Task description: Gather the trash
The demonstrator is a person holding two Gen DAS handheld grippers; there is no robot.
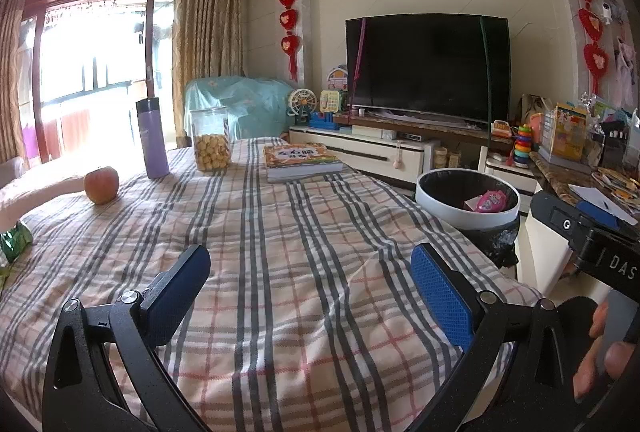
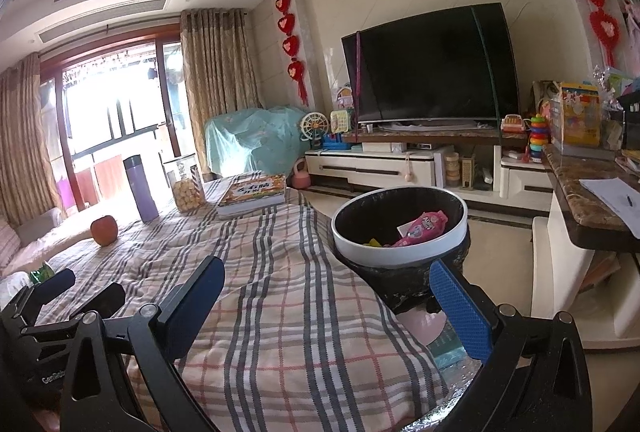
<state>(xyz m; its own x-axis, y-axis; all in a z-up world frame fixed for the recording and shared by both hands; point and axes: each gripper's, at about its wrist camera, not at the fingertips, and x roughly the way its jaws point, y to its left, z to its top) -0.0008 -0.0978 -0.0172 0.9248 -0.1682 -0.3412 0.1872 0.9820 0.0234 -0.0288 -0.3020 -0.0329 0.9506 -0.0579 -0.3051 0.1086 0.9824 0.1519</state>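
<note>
A white-rimmed trash bin [image 1: 424, 188] [image 2: 400, 256] with a black liner stands at the right edge of the plaid-covered table [image 1: 300, 272]. A pink wrapper [image 1: 490, 201] [image 2: 424, 228] lies inside it. A green wrapper [image 1: 14, 238] [image 2: 40, 274] lies at the table's far left edge. My left gripper [image 1: 310, 286] is open and empty above the cloth. My right gripper [image 2: 326, 298] is open and empty, just short of the bin. The left gripper also shows in the right wrist view [image 2: 76, 292].
An apple [image 1: 101, 185], a purple flask [image 1: 152, 138], a jar of snacks [image 1: 211, 144] and a book [image 1: 300, 161] stand at the table's far side. A TV stand [image 1: 380, 152] and a cluttered counter [image 1: 580, 176] lie beyond the bin.
</note>
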